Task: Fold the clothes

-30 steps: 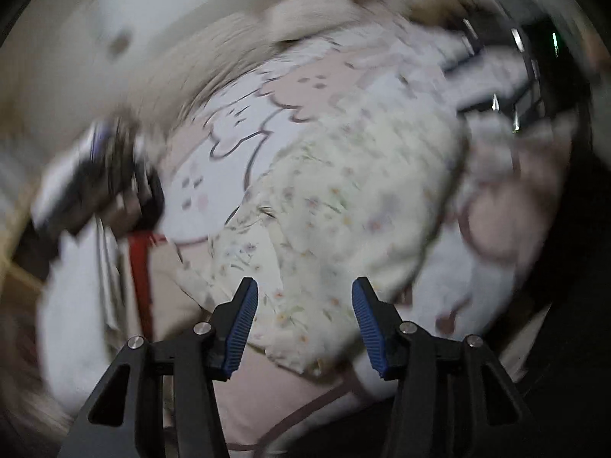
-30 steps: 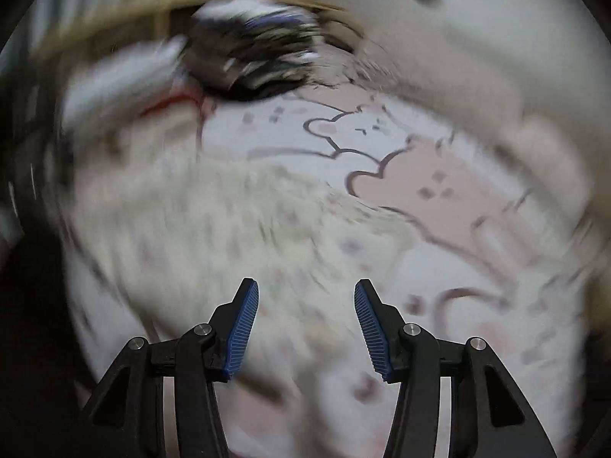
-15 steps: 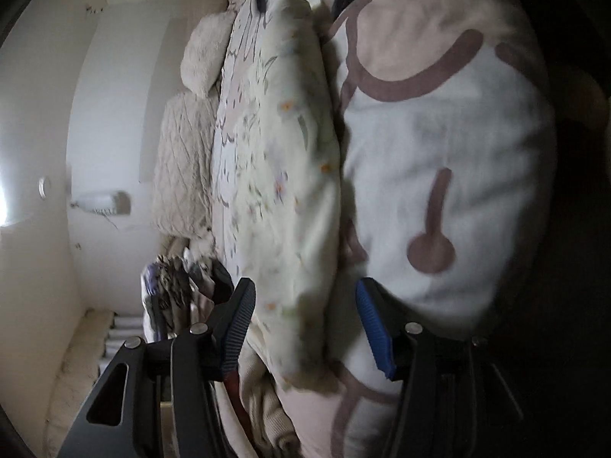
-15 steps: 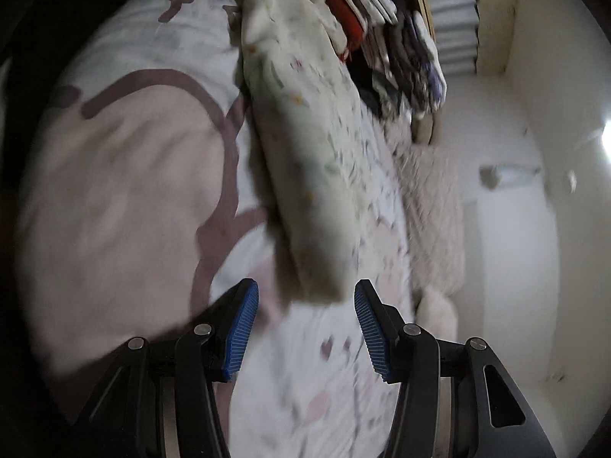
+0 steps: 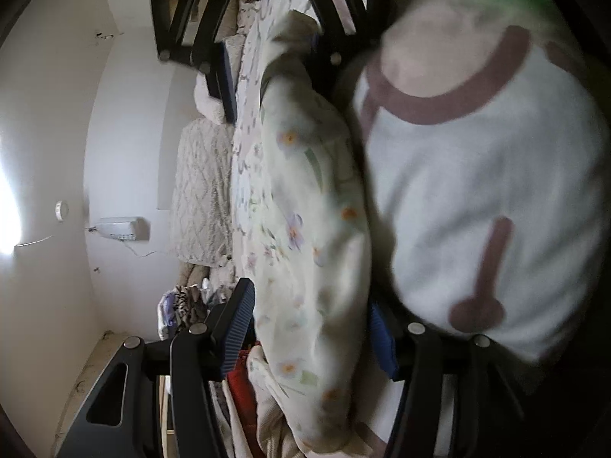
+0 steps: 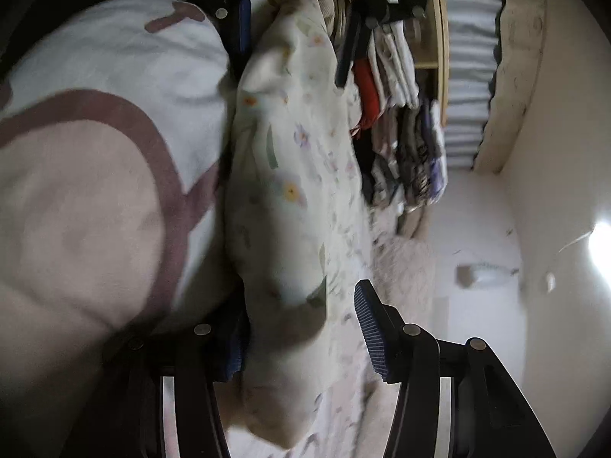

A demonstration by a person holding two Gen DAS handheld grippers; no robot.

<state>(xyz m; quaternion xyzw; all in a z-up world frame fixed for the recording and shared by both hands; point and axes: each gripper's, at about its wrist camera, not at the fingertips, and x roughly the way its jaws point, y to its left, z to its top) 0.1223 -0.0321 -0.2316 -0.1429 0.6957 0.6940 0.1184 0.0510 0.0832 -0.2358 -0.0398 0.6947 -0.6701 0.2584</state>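
Observation:
A cream floral garment (image 5: 305, 210) lies folded in a long thick strip on a white and pink bedspread (image 5: 477, 152) with brown outlines. My left gripper (image 5: 309, 334) is open and straddles one end of the strip, its blue pads on either side of the cloth. In the right wrist view, my right gripper (image 6: 301, 336) is open around the other end of the floral garment (image 6: 282, 191), which rests on the bedspread (image 6: 95, 191). Each view shows the opposite gripper at the far end: the right gripper (image 5: 271, 65) and the left gripper (image 6: 294, 34).
A stack of folded clothes (image 6: 404, 145) with a red garment (image 6: 366, 91) sits beside the floral one, by a wooden shelf (image 6: 439, 38). Quilted pillows (image 5: 202, 191) line the bed's far side. A wall unit (image 5: 118, 227) hangs on the white wall.
Both grippers swung down to the bed's level and closed in on opposite ends of the floral garment. The cloth now sits between each pair of open fingers.

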